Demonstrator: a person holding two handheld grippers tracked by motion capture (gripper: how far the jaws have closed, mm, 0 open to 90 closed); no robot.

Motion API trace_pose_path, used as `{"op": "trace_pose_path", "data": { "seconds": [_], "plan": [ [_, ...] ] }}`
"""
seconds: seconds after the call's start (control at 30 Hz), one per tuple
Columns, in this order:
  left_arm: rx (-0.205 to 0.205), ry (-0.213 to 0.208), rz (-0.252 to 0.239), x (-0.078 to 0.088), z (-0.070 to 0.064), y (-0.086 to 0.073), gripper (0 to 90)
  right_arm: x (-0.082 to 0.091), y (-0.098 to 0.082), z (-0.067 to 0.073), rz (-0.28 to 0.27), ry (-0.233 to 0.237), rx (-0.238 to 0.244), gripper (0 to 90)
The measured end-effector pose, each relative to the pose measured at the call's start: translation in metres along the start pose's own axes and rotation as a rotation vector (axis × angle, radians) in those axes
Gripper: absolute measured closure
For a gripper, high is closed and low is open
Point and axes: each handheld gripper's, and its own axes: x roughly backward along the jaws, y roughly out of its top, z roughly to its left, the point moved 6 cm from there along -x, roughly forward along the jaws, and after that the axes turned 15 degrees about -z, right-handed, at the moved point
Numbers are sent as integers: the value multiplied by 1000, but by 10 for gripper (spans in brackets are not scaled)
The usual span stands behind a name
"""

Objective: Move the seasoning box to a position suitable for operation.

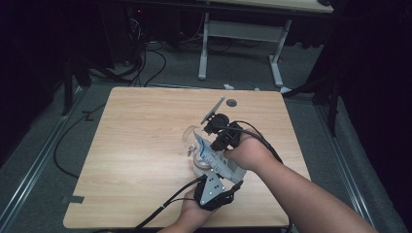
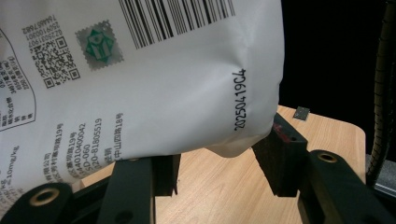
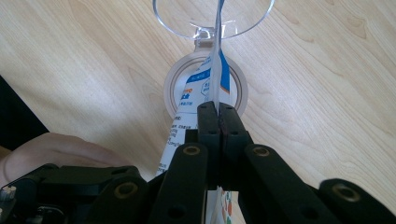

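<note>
From the high view we see a white printed pouch [image 1: 217,160] held over a clear jar [image 1: 200,154] near the middle of the wooden desk [image 1: 136,145]; the jar's hinged clear lid [image 1: 190,137] stands open on its far side. The right gripper [image 1: 210,130] comes in from the right, tilted downward over the jar, with the right hand [image 1: 245,153] wrapped around its body and the forearm crossing the desk's near right corner. The left gripper [image 1: 221,180] sits at the near edge, pointing away from us toward the lower end of the pouch, the left hand [image 1: 192,213] below it. In the left gripper view the pouch [image 2: 140,79] bulges between the black jaws, which stand partly apart around its bottom corner; the right pad touches the film, while we cannot tell whether the left one presses. The pouch looks soft, light and slippery, so we judge that it will sag and shift wherever it is not pinched, and the flat sealed edges are the best places to take it. In the right gripper view the jaws are closed tight on the thin top edge of the pouch [image 3: 215,70], which hangs straight down into the jar's round mouth [image 3: 173,86], with the lid [image 3: 187,18] beyond.
</note>
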Motion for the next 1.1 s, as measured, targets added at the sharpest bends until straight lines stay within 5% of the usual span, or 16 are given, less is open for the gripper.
{"op": "trace_pose_path", "data": {
  "seconds": [1.1],
  "plan": [
    [-5, 4, -12, -1, -1, 1, 544, -1, 1, 1, -4, 2, 2, 899]
  ]
}}
